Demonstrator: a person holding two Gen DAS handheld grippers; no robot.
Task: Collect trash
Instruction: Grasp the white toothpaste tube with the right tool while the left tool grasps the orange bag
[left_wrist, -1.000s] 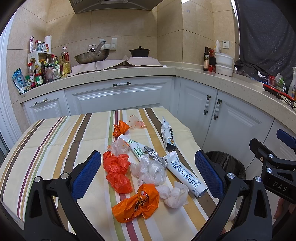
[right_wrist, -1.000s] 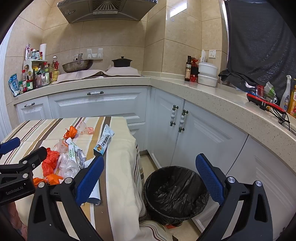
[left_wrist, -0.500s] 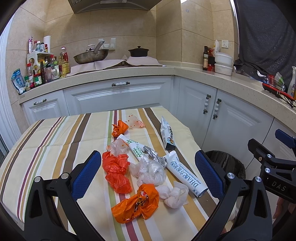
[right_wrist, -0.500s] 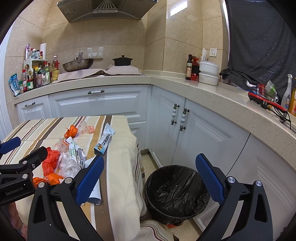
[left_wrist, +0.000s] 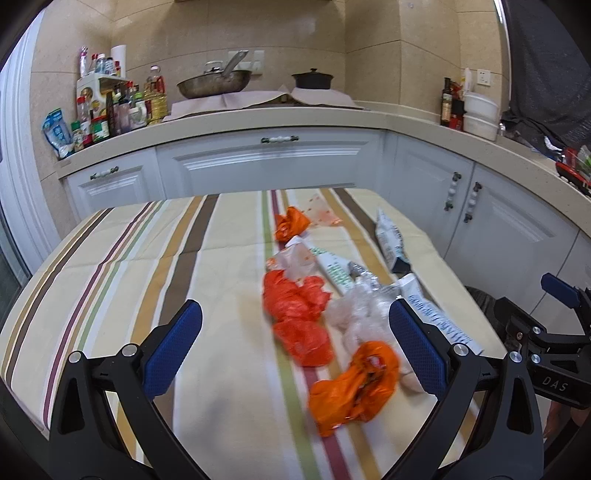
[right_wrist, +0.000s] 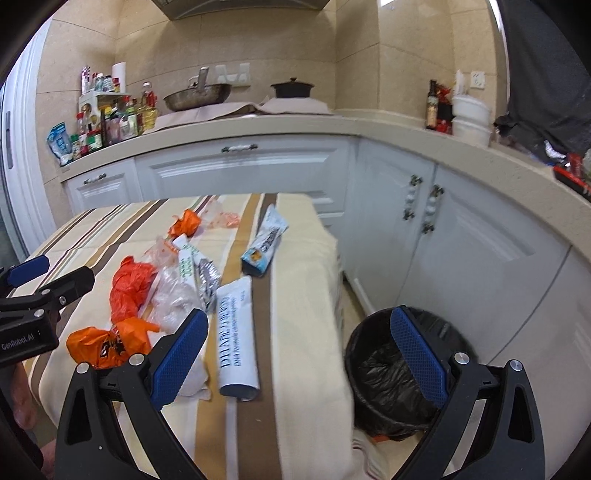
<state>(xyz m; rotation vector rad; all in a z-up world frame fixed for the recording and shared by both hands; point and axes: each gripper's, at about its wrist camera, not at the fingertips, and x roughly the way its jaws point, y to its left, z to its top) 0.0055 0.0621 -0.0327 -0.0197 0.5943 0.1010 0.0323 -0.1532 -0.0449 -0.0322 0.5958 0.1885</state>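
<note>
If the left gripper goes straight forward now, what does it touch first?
Probably the crumpled orange bag lying between the open left gripper fingers' line; depth is unclear in the fisheye view.

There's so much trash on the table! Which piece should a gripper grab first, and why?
Probably the left gripper should dip down onto the orange bag nearest it. Both grippers are open and empty, nothing has been picked up, and that bag lies just ahead between the left fingers. The bin waits on the floor beside the table for the drop.

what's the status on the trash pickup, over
Left hand-held gripper open, empty. Right hand-held gripper open, empty. Wrappers and orange bags all on striped table. Lined bin unobstructed.
</note>
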